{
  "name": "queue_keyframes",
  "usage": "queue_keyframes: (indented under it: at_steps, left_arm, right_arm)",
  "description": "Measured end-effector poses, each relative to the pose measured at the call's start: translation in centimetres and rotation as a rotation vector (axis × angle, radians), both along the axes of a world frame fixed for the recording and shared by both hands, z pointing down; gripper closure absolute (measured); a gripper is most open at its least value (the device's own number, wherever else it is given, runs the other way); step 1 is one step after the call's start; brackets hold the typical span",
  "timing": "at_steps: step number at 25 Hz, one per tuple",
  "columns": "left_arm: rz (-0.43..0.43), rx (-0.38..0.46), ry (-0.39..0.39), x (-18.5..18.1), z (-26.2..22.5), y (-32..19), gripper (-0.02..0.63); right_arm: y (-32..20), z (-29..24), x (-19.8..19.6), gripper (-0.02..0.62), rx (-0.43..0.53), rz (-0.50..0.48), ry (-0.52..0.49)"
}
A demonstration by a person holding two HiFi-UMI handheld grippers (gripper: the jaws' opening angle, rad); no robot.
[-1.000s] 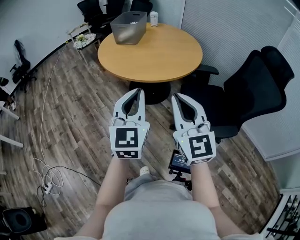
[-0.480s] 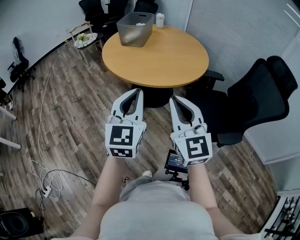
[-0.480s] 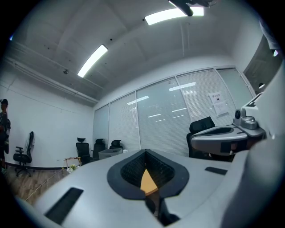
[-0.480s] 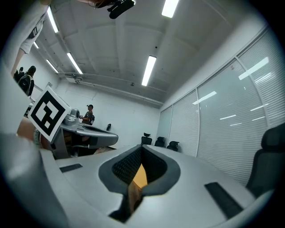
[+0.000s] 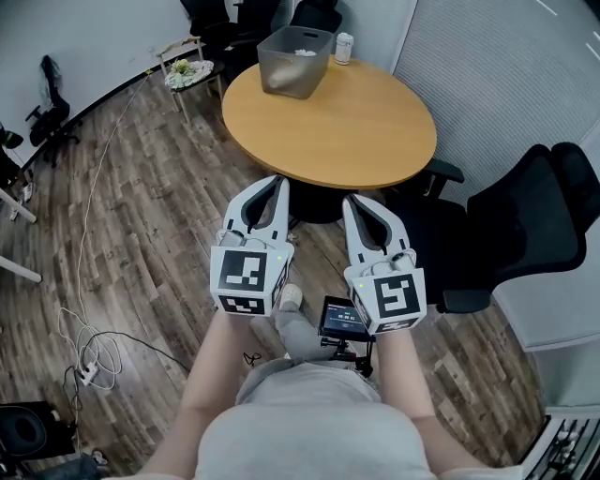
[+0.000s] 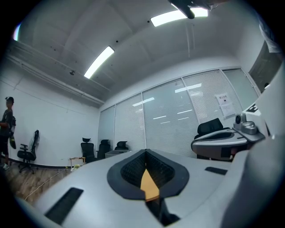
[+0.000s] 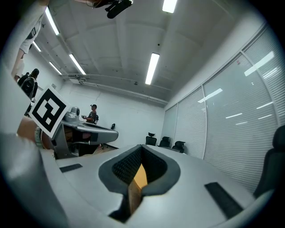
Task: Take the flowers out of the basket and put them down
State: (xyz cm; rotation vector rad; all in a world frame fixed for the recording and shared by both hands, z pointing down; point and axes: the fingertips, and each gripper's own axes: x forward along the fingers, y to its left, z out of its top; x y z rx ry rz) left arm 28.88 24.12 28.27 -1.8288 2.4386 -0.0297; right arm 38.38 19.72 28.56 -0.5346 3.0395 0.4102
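A grey basket [image 5: 298,62] stands at the far side of the round wooden table [image 5: 337,127]. Small white things lie in it, too small to tell apart. My left gripper [image 5: 277,182] and right gripper [image 5: 352,200] are held side by side in the air over the wooden floor, short of the table's near edge. Both point level toward the table. In the left gripper view the left gripper [image 6: 146,151] has its tips together with nothing between them. In the right gripper view the right gripper [image 7: 141,149] stands the same.
A white cup [image 5: 344,47] stands by the basket. Black office chairs [image 5: 525,220] are at the table's right, more chairs [image 5: 220,14] behind it. A small stand with a plant [image 5: 190,71] is at back left. Cables [image 5: 89,352] lie on the floor at left.
The table and basket have come nearer and shifted right in the head view as the person walks toward them. Both grippers keep their side-by-side pose, still shut.
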Motion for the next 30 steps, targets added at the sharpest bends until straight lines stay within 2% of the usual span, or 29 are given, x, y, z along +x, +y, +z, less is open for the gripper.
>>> queue_keyframes:
  at_steps: [4, 13, 30]
  left_arm:
    - [0.029, 0.006, 0.046, -1.6, 0.4, -1.4, 0.603]
    - [0.056, -0.029, 0.015, -6.2, 0.5, -6.6, 0.602]
    - [0.128, -0.052, 0.036, -16.2, 0.5, -15.9, 0.602]
  right_arm:
    - [-1.0, -0.3, -1.9, 0.572, 0.008, -0.017, -0.008]
    - [-5.5, -0.7, -7.4, 0.572, -0.015, -0.019, -0.042]
    - [-14.7, -1.2, -17.3, 0.572, -0.045, 0.043, -0.061]
